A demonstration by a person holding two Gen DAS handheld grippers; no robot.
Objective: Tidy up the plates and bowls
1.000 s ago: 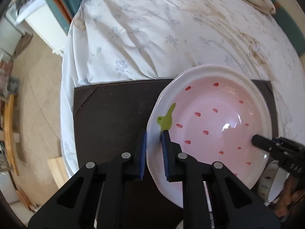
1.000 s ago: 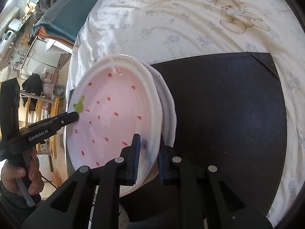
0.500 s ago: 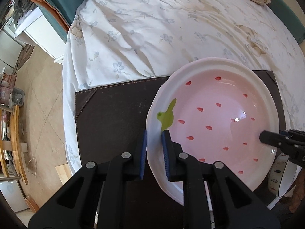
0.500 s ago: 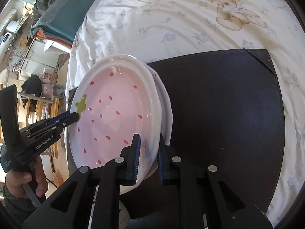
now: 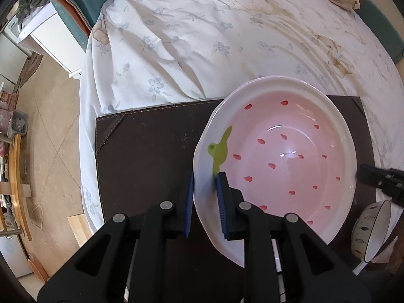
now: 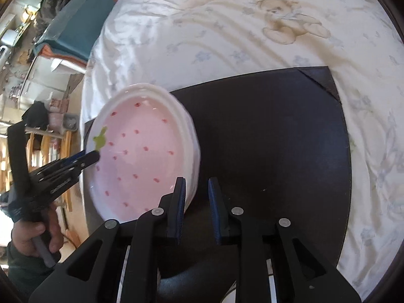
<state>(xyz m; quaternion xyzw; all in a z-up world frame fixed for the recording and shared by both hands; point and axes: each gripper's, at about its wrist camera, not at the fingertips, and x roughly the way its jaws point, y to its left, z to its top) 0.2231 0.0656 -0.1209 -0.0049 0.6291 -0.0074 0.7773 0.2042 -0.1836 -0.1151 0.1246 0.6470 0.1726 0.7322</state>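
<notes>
White floral-print bed sheet (image 5: 202, 38) covers the bed and carries the work area. A dark brown rectangular leather-look mat (image 5: 146, 151) lies flat on it near the bed's near edge.

The task item is a wide, shallow pink ceramic dish with a white rim, red teardrop dots and a green leaf mark (image 5: 277, 151). It sits over the mat with its far rim reaching the mat's far edge, and it looks tilted and raised off the mat rather than resting on it. In the right wrist view, stepped white edges show at its right side; whether that is a second plate underneath or one moulded rim cannot be determined.

A small white bowl with a dark rim and fish pattern (image 5: 371, 227) stands beyond the mat's near right corner. Its support is not visible.

Left claw (image 5: 204, 176): clamped on the dish rim just below the leaf mark, one pad inside and one outside. Right claw (image 6: 195, 181): on the opposite rim and opening, with the rim between the pads and the outer pad standing clear of it.

Handling assessment:
- Glazed ceramic: rigid, fairly heavy, brittle, slippery under the pads.
- Grip on the flat rim, at opposite sides.
- With one side loosening, the load likely passes to the left claw; expect sag or slip.
</notes>
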